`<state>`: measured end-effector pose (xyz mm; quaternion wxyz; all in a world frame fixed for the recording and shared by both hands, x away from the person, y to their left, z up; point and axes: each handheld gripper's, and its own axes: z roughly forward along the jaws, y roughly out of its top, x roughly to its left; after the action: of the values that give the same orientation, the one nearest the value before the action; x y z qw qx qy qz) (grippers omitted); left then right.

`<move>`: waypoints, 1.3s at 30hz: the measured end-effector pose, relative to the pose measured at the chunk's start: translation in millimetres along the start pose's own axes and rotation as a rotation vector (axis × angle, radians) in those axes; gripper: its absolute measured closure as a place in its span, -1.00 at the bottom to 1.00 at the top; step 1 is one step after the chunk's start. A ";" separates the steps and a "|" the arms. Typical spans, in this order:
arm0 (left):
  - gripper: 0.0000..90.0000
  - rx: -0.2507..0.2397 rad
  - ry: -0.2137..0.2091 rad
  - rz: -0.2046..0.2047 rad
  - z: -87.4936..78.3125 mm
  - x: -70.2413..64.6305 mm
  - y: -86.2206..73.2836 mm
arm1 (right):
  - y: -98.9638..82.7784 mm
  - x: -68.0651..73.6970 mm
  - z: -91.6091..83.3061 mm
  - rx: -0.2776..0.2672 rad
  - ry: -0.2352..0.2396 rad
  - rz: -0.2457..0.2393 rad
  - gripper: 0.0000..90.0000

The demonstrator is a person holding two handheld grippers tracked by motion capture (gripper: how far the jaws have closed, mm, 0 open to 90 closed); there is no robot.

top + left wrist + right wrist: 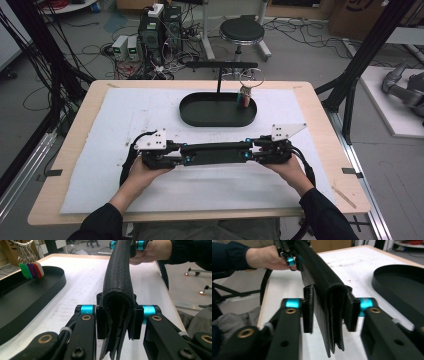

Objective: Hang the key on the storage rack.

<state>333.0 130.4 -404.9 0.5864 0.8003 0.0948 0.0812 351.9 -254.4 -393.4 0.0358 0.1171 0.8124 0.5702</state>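
spanning both tools, a black leather wallet (216, 153) hangs over the white mat (125, 120), left tool (175, 159) clenched on it, right tool (252, 154) slack.

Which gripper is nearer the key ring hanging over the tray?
Right. The right gripper holds the wallet's end almost straight below the key ring; the left gripper holds the other end, farther to the left.

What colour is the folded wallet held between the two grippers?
Black, with a grained leather-like surface; the wallet shows best in the left gripper view.
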 end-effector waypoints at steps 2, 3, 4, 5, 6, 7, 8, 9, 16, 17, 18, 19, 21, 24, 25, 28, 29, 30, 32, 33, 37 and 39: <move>0.64 0.010 0.008 0.002 1.1 -0.1 0.7 | 0.3 -0.7 -3.4 -0.012 -0.039 0.006 0.13; 0.64 0.015 0.012 0.002 1.1 0.3 1.2 | 0.3 -1.5 -5.7 -0.015 -0.056 0.009 0.07; 0.64 0.016 0.018 -0.001 0.9 0.7 2.0 | 0.2 -2.3 -8.0 -0.020 -0.081 0.009 0.01; 0.64 0.014 0.022 -0.005 0.6 1.0 2.8 | -0.1 -3.3 -10.5 -0.027 -0.111 0.015 -0.05; 0.64 0.014 0.027 -0.008 -0.3 1.9 4.1 | -0.2 -3.6 -12.3 -0.031 -0.127 0.025 -0.08; 0.64 0.012 0.038 -0.011 -1.7 3.0 5.9 | -0.2 -3.8 -14.9 -0.032 -0.162 0.028 -0.09; 0.64 0.010 0.048 -0.011 -3.0 4.1 7.4 | -0.1 -3.6 -17.7 -0.035 -0.205 0.025 -0.11; 0.64 0.003 0.056 -0.015 -3.6 4.7 8.6 | -0.1 -3.4 -20.3 -0.034 -0.237 0.023 -0.12; 0.64 -0.009 0.132 -0.031 -8.4 13.4 21.5 | -4.5 -8.3 -35.5 -0.038 -0.489 0.065 -0.14; 0.64 -0.006 0.145 -0.034 -8.7 15.0 23.6 | -5.5 -9.5 -37.5 -0.044 -0.505 0.068 -0.14; 0.64 -0.008 0.157 -0.036 -8.4 16.5 25.5 | -6.8 -10.8 -40.1 -0.047 -0.523 0.078 -0.13; 0.64 -0.009 0.168 -0.040 -8.3 18.9 27.7 | -8.1 -12.3 -42.9 -0.048 -0.542 0.088 -0.13; 0.64 -0.016 0.183 -0.045 -7.3 22.6 29.9 | -10.7 -15.0 -48.2 -0.059 -0.564 0.106 -0.13; 0.64 -0.017 0.213 -0.048 -4.9 28.6 32.8 | -12.9 -16.6 -53.3 -0.062 -0.599 0.120 -0.13; 0.64 -0.015 0.219 -0.048 -4.3 30.8 33.6 | -13.5 -17.3 -54.8 -0.065 -0.603 0.129 -0.13; 0.64 -0.012 0.239 -0.051 -1.9 37.3 36.0 | -15.1 -19.3 -57.0 -0.062 -0.614 0.146 -0.13; 0.64 -0.015 0.246 -0.053 -1.0 39.2 36.9 | -15.5 -19.8 -57.0 -0.061 -0.614 0.150 -0.13; 0.64 -0.018 0.250 -0.054 -0.3 41.1 38.0 | -15.8 -20.3 -57.1 -0.057 -0.615 0.146 -0.13; 0.64 -0.023 0.263 -0.053 0.6 44.6 39.9 | -15.7 -20.0 -56.6 -0.054 -0.618 0.150 -0.13; 0.64 -0.022 0.267 -0.054 1.2 46.3 41.1 | -15.8 -19.9 -56.5 -0.053 -0.620 0.146 -0.13; 0.64 -0.018 0.285 -0.052 4.2 53.2 45.5 | -15.8 -20.0 -56.6 -0.053 -0.623 0.145 -0.13; 0.64 -0.015 0.296 -0.053 5.8 57.4 47.7 | -16.0 -20.6 -57.1 -0.055 -0.627 0.145 -0.13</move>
<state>392.7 125.3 -360.0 0.5738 0.7725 0.2006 0.1838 358.6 -316.7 -390.1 0.2470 0.3435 0.7355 0.5292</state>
